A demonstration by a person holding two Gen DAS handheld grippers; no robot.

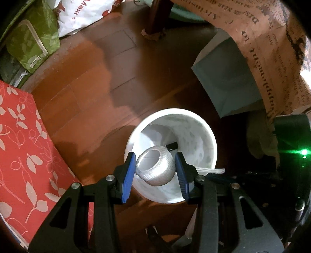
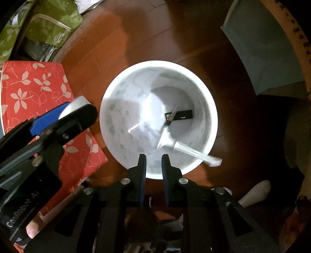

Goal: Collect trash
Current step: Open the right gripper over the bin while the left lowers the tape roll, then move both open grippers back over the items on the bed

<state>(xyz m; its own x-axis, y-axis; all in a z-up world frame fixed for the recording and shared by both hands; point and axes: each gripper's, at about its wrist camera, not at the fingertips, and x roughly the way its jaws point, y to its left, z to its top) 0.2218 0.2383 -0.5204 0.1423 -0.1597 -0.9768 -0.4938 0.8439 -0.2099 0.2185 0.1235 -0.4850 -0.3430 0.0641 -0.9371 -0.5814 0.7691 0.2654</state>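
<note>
A white bin [image 1: 209,126] stands on the wooden floor, and a small black packet [image 2: 182,114] lies at its bottom. My left gripper [image 1: 155,155] hangs over the bin's near rim, shut on a greyish-white tape roll [image 1: 155,169] held sideways between the blue pads. In the right wrist view that roll [image 2: 75,103] shows at the left, just outside the bin's rim [image 2: 159,63]. My right gripper [image 2: 153,157] is over the near rim with its jaws a small gap apart and nothing between them. A blurred clear plastic wrapper [image 2: 194,152] lies across the rim just beyond it.
A red floral box [image 1: 23,146] sits close on the left of the bin. Behind it are a green floral bag [image 1: 35,42] and a white plastic bag [image 1: 83,15]. A grey-blue paper bag [image 1: 227,77] and newsprint-patterned paper [image 1: 272,58] stand at the right, a wooden furniture leg [image 1: 157,17] at the back.
</note>
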